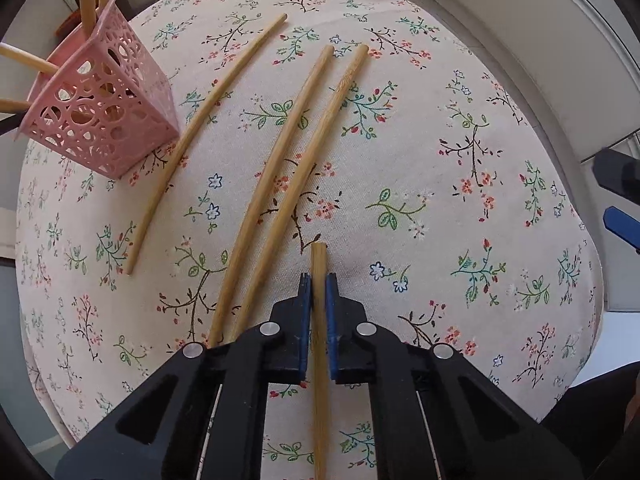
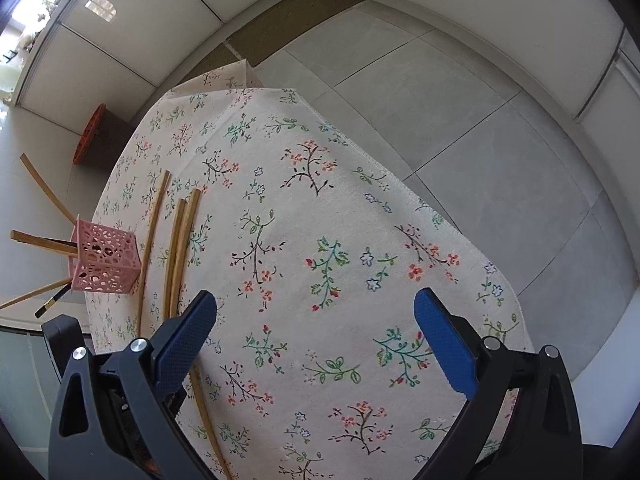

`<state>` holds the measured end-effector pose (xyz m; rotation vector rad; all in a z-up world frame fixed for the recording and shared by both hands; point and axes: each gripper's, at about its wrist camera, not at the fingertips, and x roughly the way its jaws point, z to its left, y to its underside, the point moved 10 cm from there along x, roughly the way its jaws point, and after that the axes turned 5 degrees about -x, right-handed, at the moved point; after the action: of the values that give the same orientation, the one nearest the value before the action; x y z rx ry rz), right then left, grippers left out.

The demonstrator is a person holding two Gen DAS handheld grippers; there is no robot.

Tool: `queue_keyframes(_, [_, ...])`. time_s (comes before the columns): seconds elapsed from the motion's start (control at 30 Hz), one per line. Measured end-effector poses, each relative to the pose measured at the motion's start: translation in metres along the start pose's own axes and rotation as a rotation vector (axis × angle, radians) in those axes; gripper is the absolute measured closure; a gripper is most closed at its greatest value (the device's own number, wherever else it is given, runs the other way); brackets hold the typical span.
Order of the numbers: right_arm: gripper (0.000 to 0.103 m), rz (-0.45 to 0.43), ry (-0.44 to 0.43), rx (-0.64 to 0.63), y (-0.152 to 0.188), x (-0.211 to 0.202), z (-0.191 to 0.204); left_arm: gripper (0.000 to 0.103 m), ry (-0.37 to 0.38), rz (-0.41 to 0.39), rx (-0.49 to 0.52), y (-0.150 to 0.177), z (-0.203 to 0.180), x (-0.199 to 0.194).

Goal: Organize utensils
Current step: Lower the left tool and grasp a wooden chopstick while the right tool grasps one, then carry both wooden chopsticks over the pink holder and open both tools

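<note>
The left gripper [image 1: 319, 284] pinches one bamboo chopstick [image 1: 319, 344] between its blue pads, low over a floral tablecloth [image 1: 440, 200]. Three more chopsticks [image 1: 280, 152] lie loose on the cloth beside a pink perforated holder [image 1: 104, 120] that already contains several sticks. The right gripper [image 2: 316, 308] hovers with fingers spread wide, holding nothing. No readable writing or brand appears anywhere.

Home: floral tablecloth [image 2: 320, 220], tiled floor [image 2: 480, 120]
</note>
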<state>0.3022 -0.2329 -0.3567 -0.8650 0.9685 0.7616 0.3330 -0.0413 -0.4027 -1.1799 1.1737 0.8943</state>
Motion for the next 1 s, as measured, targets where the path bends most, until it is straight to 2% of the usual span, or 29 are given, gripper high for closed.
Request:
queue_keyframes(0.13, [0.007, 0.018, 0.019, -0.086, -0.004, 0.014, 0.038, 0.097, 0.035, -0.058, 0.009, 0.011, 0.007, -0.032])
queue_keyframes(0.2, [0.007, 0.022, 0.030, -0.078, -0.010, 0.025, 0.052, 0.097, 0.074, -0.107, -0.005, 0.014, 0.014, -0.062])
queue_keyframes(0.27, [0.007, 0.064, 0.018, -0.039, -0.015, 0.043, 0.065, 0.097, 0.099, -0.177, -0.020, 0.016, 0.020, -0.093])
queue_keyframes(0.33, [0.013, 0.102, 0.013, 0.020, -0.022, 0.062, 0.071, 0.097, 0.125, -0.247, -0.036, 0.020, 0.025, -0.124])
queue_keyframes(0.4, [0.028, 0.115, -0.001, 0.073, -0.030, 0.077, 0.076, 0.097, 0.149, -0.301, -0.045, 0.025, 0.025, -0.149])
queue_keyframes(0.47, [0.035, 0.131, 0.000, 0.093, -0.035, 0.090, 0.081, 0.097, 0.174, -0.336, -0.045, 0.028, 0.020, -0.166])
queue_keyframes(0.53, [0.036, 0.096, -0.010, 0.106, -0.046, 0.091, 0.089, 0.097, 0.187, -0.363, -0.040, 0.027, 0.021, -0.178])
queue_keyframes(0.6, [0.040, 0.118, -0.020, 0.115, -0.051, 0.096, 0.097, 0.097, 0.197, -0.375, -0.037, 0.024, 0.019, -0.178])
queue_keyframes(0.73, [0.041, 0.108, 0.080, 0.065, -0.062, 0.102, 0.103, 0.096, 0.210, -0.377, -0.057, 0.023, 0.028, -0.176])
queue_keyframes(0.83, [0.054, 0.093, 0.211, -0.016, -0.066, 0.104, 0.107, 0.096, 0.208, -0.384, -0.077, 0.023, 0.033, -0.179])
queue_keyframes(0.87, [0.065, 0.087, 0.239, -0.024, -0.067, 0.103, 0.104, 0.096, 0.205, -0.388, -0.083, 0.022, 0.035, -0.181])
queue_keyframes(0.9, [0.085, 0.078, 0.275, -0.027, -0.067, 0.101, 0.099, 0.096, 0.203, -0.392, -0.087, 0.022, 0.036, -0.182])
queue_keyframes(1.0, [0.096, 0.066, 0.202, -0.041, -0.064, 0.096, 0.089, 0.096, 0.195, -0.410, -0.100, 0.022, 0.042, -0.190])
